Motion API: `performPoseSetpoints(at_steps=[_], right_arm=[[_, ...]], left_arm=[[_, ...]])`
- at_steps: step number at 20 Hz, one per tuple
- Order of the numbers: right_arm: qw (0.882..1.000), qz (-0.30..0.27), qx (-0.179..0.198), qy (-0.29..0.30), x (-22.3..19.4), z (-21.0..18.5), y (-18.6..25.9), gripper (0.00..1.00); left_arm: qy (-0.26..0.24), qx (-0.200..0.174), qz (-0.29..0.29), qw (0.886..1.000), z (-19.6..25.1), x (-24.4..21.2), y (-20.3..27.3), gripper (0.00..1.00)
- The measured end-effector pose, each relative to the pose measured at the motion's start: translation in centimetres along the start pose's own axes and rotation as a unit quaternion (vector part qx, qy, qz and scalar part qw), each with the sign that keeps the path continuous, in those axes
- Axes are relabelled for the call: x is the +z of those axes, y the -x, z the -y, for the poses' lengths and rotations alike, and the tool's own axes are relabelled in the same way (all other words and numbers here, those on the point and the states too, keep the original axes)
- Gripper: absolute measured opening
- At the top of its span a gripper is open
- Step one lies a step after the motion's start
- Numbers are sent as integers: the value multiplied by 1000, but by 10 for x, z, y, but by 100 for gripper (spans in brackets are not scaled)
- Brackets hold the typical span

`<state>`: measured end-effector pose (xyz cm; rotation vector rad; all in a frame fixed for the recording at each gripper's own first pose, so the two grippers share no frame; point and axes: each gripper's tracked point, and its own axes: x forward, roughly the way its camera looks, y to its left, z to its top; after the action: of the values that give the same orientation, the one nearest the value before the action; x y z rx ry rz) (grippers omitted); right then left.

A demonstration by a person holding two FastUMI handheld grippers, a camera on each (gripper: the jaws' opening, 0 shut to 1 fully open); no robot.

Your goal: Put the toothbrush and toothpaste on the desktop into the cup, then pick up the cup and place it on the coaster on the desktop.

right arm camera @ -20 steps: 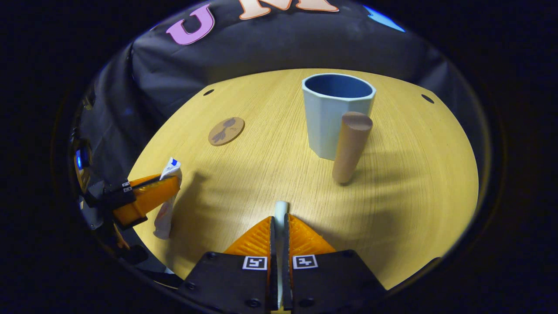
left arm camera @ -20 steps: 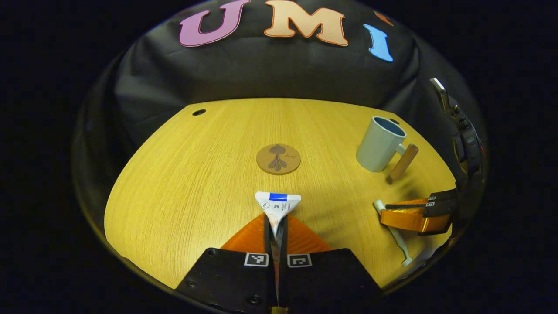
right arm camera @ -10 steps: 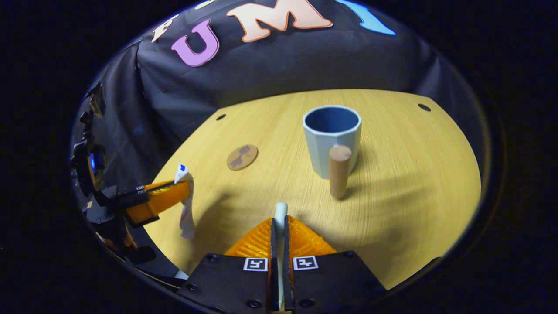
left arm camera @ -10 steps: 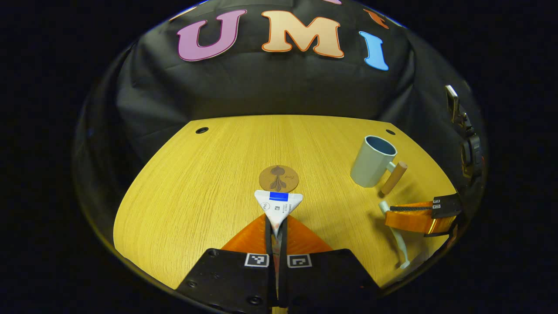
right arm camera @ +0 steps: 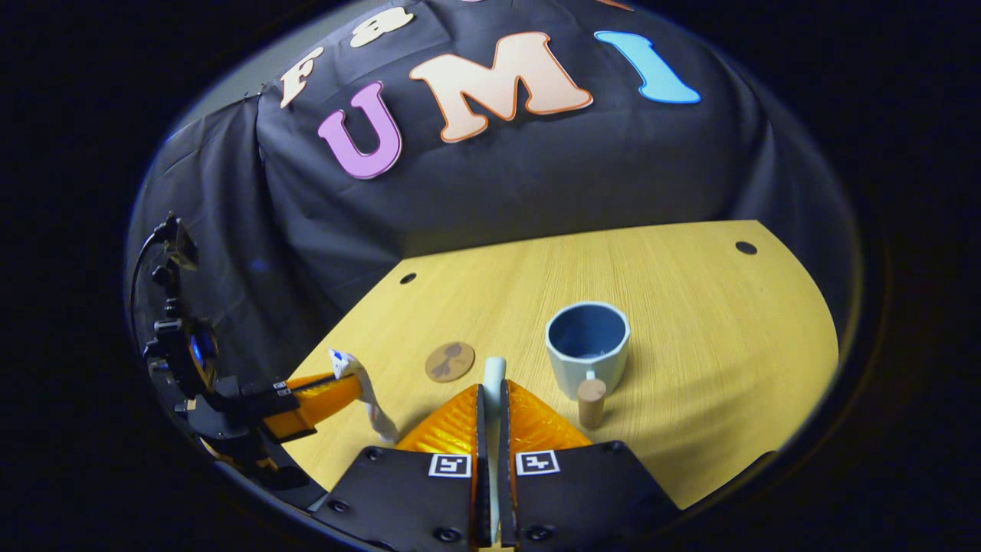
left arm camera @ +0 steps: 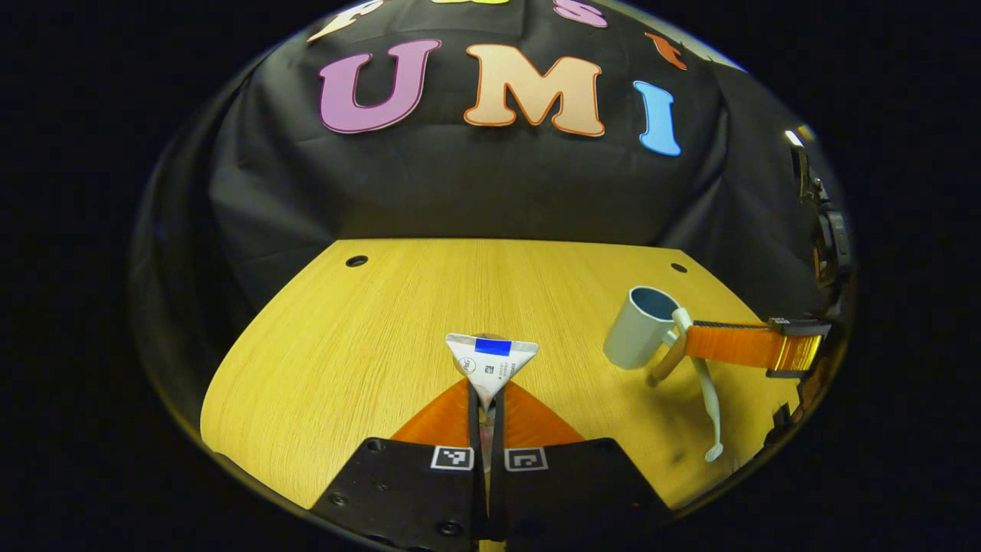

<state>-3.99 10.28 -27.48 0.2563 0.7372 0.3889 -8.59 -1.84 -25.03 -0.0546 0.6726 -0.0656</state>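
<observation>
My left gripper (left arm camera: pixel 484 402) is shut on a white toothpaste tube (left arm camera: pixel 490 362), whose flat crimped end with a blue stripe sticks up in front of me. In the right gripper view the same tube (right arm camera: pixel 368 399) hangs from that gripper (right arm camera: pixel 337 383), lifted off the table. My right gripper (right arm camera: pixel 491 383) is shut on a pale toothbrush (right arm camera: pixel 494 369), held high above the table. In the left gripper view the toothbrush (left arm camera: pixel 707 391) hangs from the right gripper (left arm camera: pixel 693 341) just beside the rim of the cup (left arm camera: pixel 638 326). The pale cup (right arm camera: pixel 588 349) with its blue inside and wooden handle (right arm camera: pixel 591 401) stands upright. The round brown coaster (right arm camera: pixel 450 360) lies to its left.
The wooden desktop (left arm camera: pixel 345 353) has small round holes near its far corners (left arm camera: pixel 356 261). Black cloth walls the booth behind it. Dark equipment with cables (right arm camera: pixel 172 337) sits at the left side in the right gripper view.
Both grippers have risen with their loads, so the table looks farther off. The right gripper has carried the toothbrush up and toward the cup; the coaster has slipped behind the toothpaste tube in the left gripper view.
</observation>
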Motion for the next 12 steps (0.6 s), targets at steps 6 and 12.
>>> performPoseSetpoints(at_steps=[6, 12], right_arm=[[998, 60, -10, -9, 67, 18, -12, 7], [995, 96, -11, -16, 106, 28, -34, 7]], left_arm=[[1, -1, 21, 1000, 1, 23, 9, 0], [13, -1, 33, 999, 4, 37, 22, 0]])
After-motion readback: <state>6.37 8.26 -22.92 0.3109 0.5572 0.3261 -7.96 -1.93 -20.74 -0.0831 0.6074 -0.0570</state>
